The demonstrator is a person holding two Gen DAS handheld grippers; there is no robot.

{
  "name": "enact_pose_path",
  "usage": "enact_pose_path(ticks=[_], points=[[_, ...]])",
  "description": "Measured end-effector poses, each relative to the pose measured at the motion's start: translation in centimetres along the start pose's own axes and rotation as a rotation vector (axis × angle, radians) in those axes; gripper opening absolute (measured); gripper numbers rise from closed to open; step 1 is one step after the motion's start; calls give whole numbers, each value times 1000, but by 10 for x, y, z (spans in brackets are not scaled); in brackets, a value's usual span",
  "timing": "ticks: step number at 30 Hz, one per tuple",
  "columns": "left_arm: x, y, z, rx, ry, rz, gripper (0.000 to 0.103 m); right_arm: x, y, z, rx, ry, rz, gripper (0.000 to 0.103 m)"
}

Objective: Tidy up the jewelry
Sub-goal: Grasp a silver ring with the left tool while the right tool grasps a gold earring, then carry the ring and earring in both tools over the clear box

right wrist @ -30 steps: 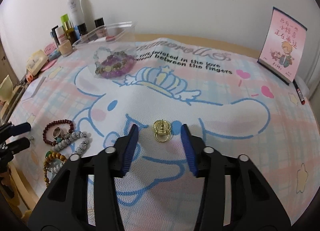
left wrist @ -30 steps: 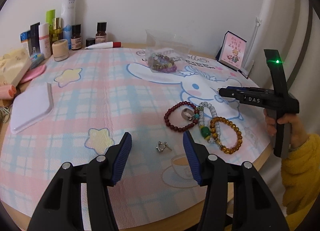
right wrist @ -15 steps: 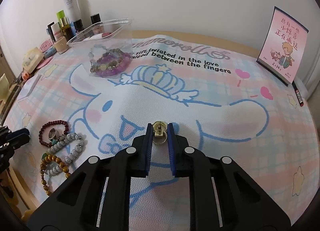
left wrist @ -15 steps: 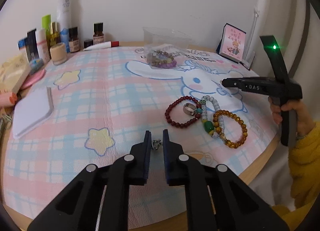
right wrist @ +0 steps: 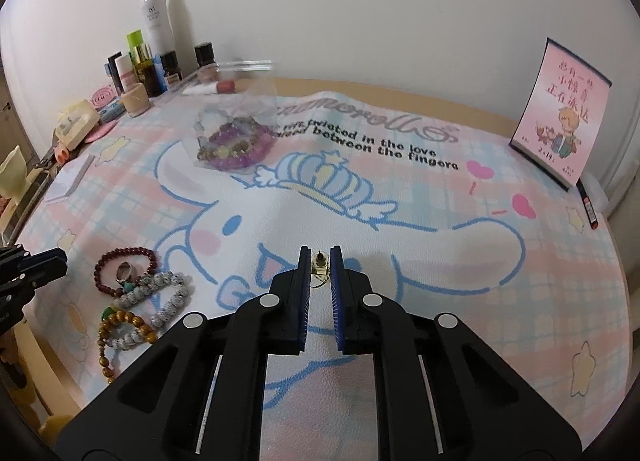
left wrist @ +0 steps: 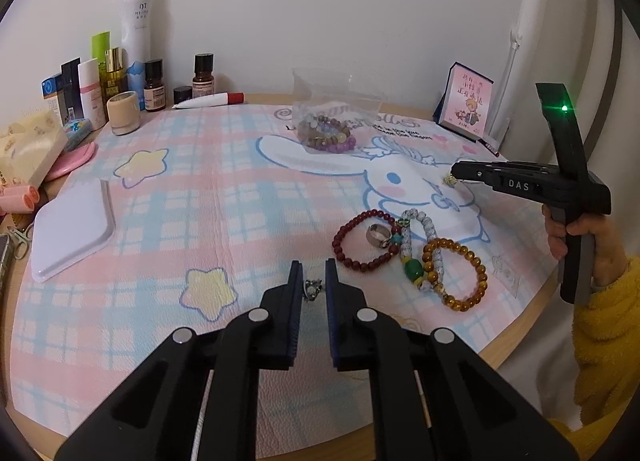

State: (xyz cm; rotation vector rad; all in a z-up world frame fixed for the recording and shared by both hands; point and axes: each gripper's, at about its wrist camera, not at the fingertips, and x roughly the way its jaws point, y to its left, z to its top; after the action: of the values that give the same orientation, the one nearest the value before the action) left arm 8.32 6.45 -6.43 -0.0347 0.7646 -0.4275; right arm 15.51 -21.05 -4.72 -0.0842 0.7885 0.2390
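My left gripper (left wrist: 313, 273) is shut on a small silver earring (left wrist: 312, 288), held just above the mat. My right gripper (right wrist: 320, 261) is shut on a small gold earring (right wrist: 319, 265); it also shows in the left wrist view (left wrist: 456, 175) with the gold piece at its tip. A dark red bead bracelet (left wrist: 362, 239) with a silver ring (left wrist: 378, 235) inside it, a white beaded bracelet (left wrist: 416, 245) and an amber bead bracelet (left wrist: 456, 273) lie on the mat. A clear plastic box (left wrist: 334, 117) holds several bracelets.
A cartoon-print mat (left wrist: 224, 197) covers the round table. Cosmetic bottles (left wrist: 140, 41) stand at the back left, a white tray (left wrist: 70, 231) lies at the left, and a pink calendar card (right wrist: 560, 113) stands at the back right.
Both grippers closed from open onto their earrings, the left on the silver one and the right on the gold one, and both have lifted slightly.
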Motion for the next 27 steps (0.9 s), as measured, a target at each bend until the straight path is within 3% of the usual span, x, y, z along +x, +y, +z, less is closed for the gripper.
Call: enact_pose_path(ticks=[14, 27], points=[[-7, 0, 29, -17, -62, -59, 11, -44, 17, 28, -33, -122, 73, 9], [3, -17, 103, 33, -127, -87, 11, -50, 41, 70, -51, -183, 144, 9]])
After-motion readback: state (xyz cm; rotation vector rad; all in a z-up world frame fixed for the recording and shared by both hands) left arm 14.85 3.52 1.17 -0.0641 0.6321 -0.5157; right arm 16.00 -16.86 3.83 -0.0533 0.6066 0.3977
